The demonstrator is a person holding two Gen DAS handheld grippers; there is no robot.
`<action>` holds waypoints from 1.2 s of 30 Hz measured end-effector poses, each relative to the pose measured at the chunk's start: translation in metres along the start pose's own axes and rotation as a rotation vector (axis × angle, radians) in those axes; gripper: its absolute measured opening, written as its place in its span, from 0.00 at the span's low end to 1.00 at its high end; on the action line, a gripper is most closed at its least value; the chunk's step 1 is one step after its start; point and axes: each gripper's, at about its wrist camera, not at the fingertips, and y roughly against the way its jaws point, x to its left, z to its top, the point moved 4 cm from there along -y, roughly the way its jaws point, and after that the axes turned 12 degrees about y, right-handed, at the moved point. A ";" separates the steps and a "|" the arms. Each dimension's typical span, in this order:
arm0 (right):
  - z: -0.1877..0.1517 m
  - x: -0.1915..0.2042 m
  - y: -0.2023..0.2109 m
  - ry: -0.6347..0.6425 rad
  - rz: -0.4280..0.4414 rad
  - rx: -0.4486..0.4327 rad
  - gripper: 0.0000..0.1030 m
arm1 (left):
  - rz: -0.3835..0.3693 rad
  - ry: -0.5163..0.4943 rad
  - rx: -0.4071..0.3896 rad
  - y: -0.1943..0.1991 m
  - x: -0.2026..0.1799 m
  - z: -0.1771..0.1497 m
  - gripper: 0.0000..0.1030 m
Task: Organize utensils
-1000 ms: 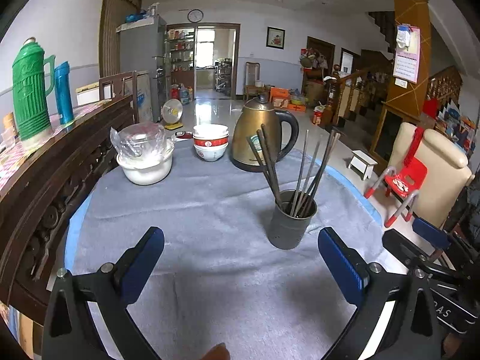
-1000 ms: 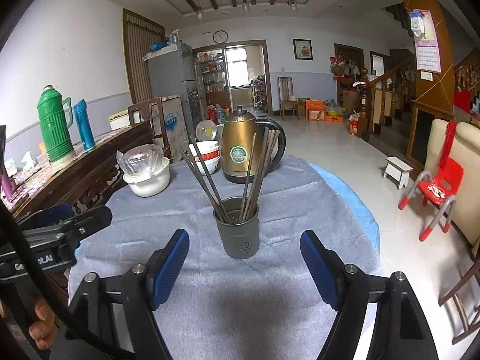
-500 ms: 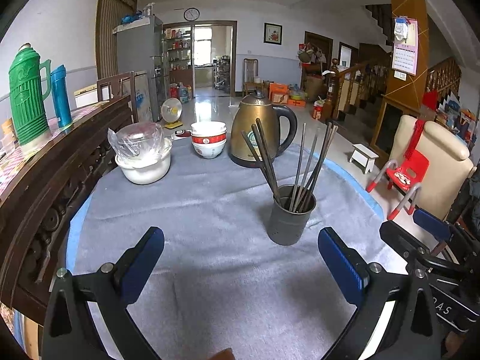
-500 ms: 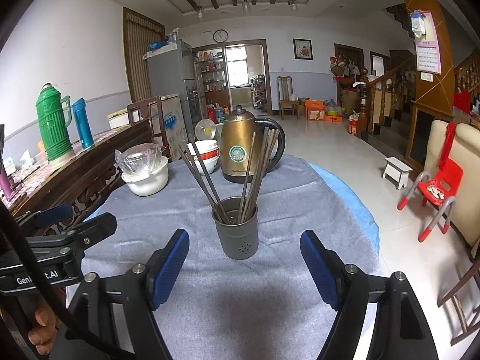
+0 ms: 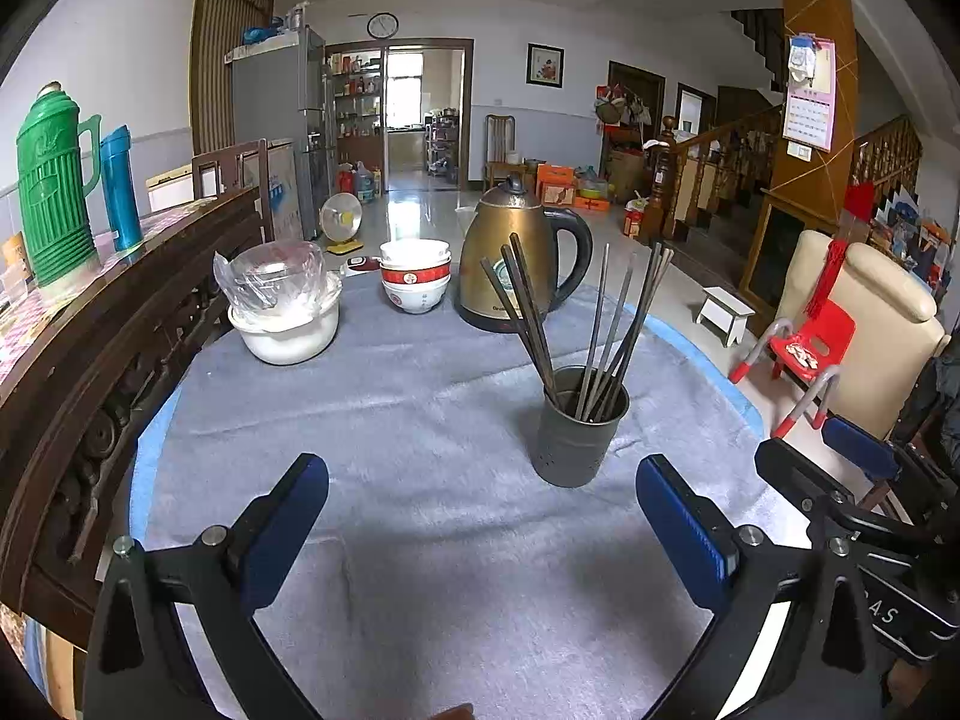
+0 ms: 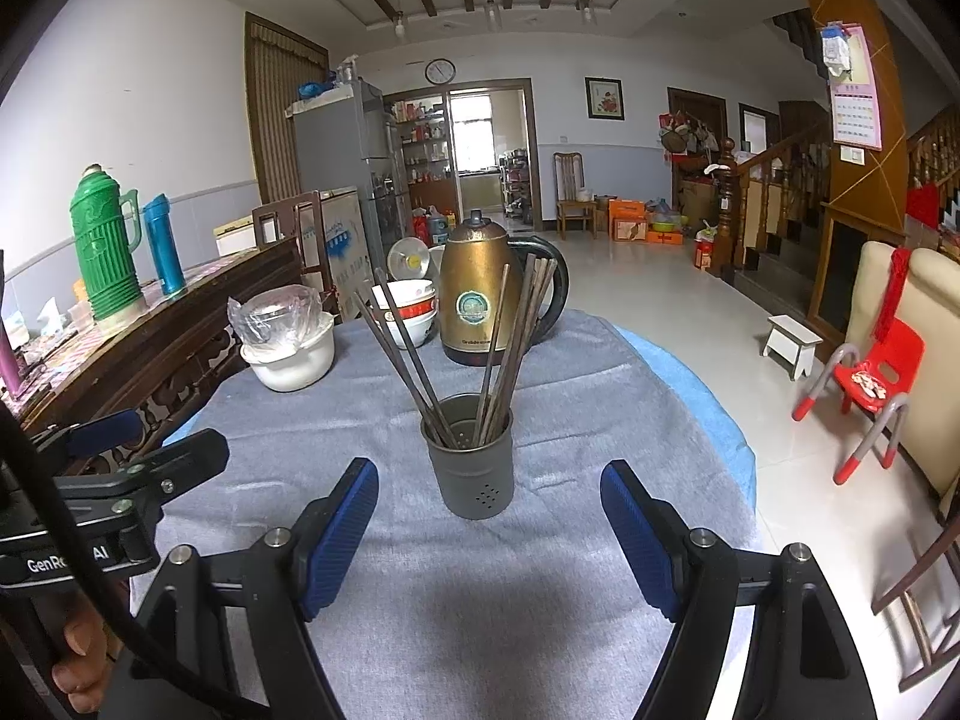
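A golden kettle (image 5: pixel 516 258) stood at the far side of the grey tablecloth (image 5: pixel 390 432), stacked bowls (image 5: pixel 415 282) beside it, a white pot (image 5: pixel 287 324) with plastic wrap, a green thermos (image 5: pixel 54 180) on the wooden sideboard (image 5: pixel 108 324)

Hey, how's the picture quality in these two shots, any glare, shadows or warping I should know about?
Left wrist view: sharp, daylight glares off the floor beyond the table, and straight lines bow toward the dark round edge. Right wrist view: equally sharp, a soft shadow lies on the grey cloth between the open right tool and the chopstick cup; the doorway window is washed out.
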 end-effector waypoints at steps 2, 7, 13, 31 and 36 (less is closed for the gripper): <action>0.000 0.000 0.000 0.001 -0.001 0.001 0.77 | 0.001 0.000 0.000 0.000 0.000 0.000 0.99; 0.000 0.001 0.001 0.003 0.001 0.002 0.77 | -0.001 -0.001 -0.001 0.000 -0.001 -0.002 0.99; -0.001 0.001 0.001 0.005 -0.001 -0.002 0.77 | 0.001 -0.005 -0.003 0.002 -0.001 -0.003 0.99; 0.000 0.002 -0.001 0.009 -0.005 0.004 0.77 | -0.004 0.006 0.004 0.003 0.001 0.002 1.00; 0.000 0.002 -0.002 0.009 -0.003 0.005 0.77 | -0.005 0.007 0.005 0.002 0.000 0.002 1.00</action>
